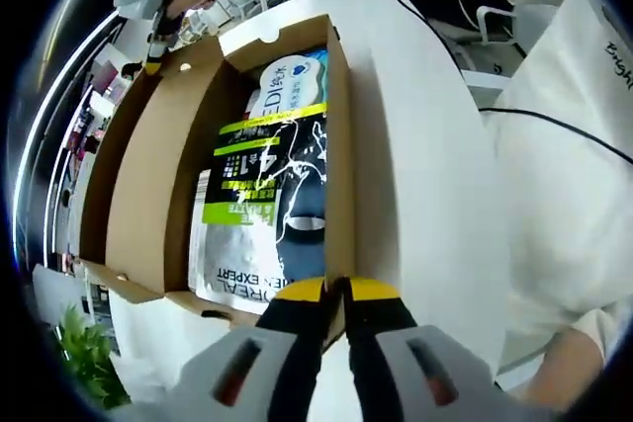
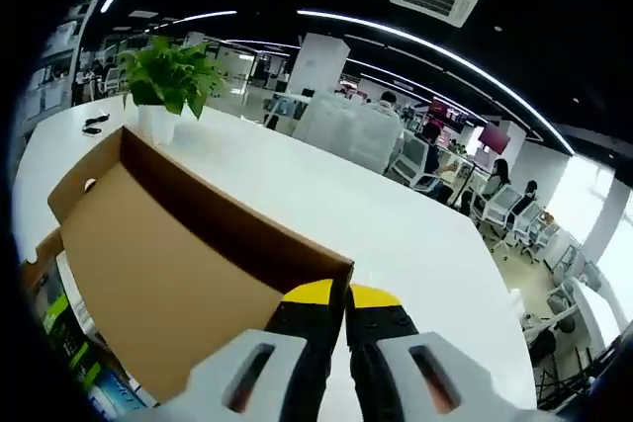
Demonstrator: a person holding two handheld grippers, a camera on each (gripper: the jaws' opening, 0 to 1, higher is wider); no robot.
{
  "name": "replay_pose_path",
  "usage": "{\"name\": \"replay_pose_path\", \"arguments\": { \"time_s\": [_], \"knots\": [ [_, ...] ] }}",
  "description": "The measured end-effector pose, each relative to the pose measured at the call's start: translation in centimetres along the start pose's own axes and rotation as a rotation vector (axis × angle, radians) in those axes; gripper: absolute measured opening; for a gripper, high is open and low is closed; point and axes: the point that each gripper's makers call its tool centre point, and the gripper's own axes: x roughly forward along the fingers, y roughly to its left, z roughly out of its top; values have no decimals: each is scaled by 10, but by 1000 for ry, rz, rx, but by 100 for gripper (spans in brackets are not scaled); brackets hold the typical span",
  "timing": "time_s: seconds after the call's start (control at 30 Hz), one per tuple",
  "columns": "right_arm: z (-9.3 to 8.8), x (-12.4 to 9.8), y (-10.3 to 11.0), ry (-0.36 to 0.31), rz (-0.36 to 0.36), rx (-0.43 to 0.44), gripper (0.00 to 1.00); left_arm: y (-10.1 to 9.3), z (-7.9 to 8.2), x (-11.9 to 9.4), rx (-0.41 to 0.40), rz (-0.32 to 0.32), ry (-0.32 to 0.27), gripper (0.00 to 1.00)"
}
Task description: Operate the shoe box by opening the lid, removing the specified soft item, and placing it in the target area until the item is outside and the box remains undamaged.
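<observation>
My left gripper (image 1: 334,289) had its yellow-tipped jaws pinched onto the thin cardboard wall of the box (image 1: 341,145), at the corner nearest the camera. The box was plain brown corrugated card, rectangular, with its lid (image 1: 138,175) swung fully open and standing beside the tray. Inside the box lay flat, glossy packets (image 1: 262,195): a black one with lime-green bands and white print on top, a silver edge showing under it, and a white-and-blue pouch (image 1: 287,81) at the box's far end. All of them were still inside the box. The box sat on a smooth white table (image 1: 415,126). Past the box's far corner, my right gripper (image 1: 156,46) held the top edge of the lid. A black cable (image 1: 554,124) ran beyond the box, across a person's white clothing, and a green plant (image 1: 84,358) showed near the lid's near corner.

In the right gripper view, my right gripper (image 2: 345,294) had its jaws together on the lid's (image 2: 158,264) edge, with the matte brown panel spreading below. Packets (image 2: 69,343) peeked out under the lid. Beyond the lid, a leafy plant (image 2: 170,74) in a white pot stood on the table (image 2: 376,214), with office chairs (image 2: 499,207) further off.
</observation>
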Motion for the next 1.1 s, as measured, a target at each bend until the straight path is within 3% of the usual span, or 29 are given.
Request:
{"name": "replay_pose_path", "arguments": {
  "time_s": [0.23,0.5,0.7,1.0,1.1],
  "knots": [
    [-15,15,6,59,16,8,1,0,0,0,13,3,5,6],
    [-23,14,9,82,-2,-62,1,0,0,0,9,3,-3,6],
    [-21,8,9,66,3,-30,2,-1,0,1,34,12,-3,6],
    [-21,11,8,47,-6,-113,3,0,1,1,32,18,-12,7],
    [-19,9,8,32,-9,-86,4,0,1,1,31,10,-10,7]
  ]
}}
